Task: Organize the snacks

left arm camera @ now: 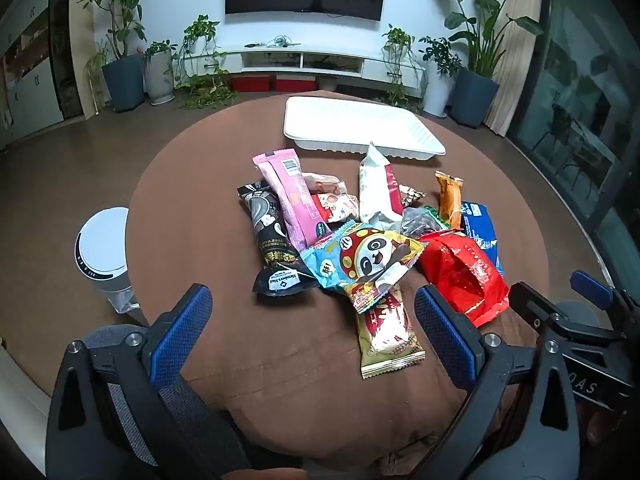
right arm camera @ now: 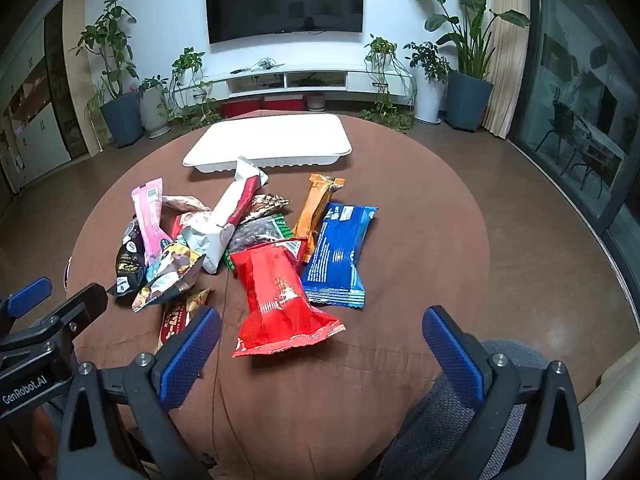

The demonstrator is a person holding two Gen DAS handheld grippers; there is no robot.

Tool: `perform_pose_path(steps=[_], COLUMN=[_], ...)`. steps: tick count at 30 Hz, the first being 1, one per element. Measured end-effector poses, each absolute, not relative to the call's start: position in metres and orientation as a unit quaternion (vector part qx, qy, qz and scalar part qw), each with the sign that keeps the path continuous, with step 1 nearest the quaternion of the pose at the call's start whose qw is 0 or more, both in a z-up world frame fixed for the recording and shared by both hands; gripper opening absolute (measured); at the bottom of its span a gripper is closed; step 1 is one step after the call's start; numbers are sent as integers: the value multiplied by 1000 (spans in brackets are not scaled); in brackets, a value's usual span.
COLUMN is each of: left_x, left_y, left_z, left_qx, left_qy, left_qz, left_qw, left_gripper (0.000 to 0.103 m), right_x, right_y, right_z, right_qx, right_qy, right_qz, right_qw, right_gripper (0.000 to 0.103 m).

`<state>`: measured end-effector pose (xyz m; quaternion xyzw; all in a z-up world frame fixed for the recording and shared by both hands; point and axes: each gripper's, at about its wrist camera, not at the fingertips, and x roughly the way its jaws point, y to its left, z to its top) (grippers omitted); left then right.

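A heap of snack packets lies mid-table: a red bag (right arm camera: 276, 292), a blue packet (right arm camera: 338, 254), an orange bar (right arm camera: 316, 208), a white-and-red pouch (right arm camera: 230, 218), a pink bar (left arm camera: 290, 198), a black pouch (left arm camera: 272, 248), a panda packet (left arm camera: 368, 258) and a gold-red bar (left arm camera: 386, 336). Behind the heap sits an empty white tray (left arm camera: 360, 128). My left gripper (left arm camera: 314, 312) hovers open over the near table edge, the gold-red bar just inside its right finger. My right gripper (right arm camera: 322, 338) is open too, with the red bag's near end between its fingers, untouched.
The round table (right arm camera: 420, 240) wears a brown cloth. A white bin (left arm camera: 102, 254) stands on the floor left of it. A grey chair (right arm camera: 460, 420) shows under the grippers. Potted plants, a low white cabinet and a wall screen line the far wall; glass doors are at right.
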<state>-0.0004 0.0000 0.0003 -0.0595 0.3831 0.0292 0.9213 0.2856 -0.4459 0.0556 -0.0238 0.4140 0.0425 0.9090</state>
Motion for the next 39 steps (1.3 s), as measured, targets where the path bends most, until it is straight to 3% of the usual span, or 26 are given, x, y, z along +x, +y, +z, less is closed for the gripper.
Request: perform_pose_path(steps=[39], left_x=[0], left_y=[8], left_z=[-4], left_qx=[-52], left_qy=[385], left_qz=[39], left_qw=[920], left_gripper=[103], right_x=[286], right_y=[-446], right_z=[52], right_qx=[-21], right_qy=[417], right_qz=[43], right_qw=[908], right_gripper=[103])
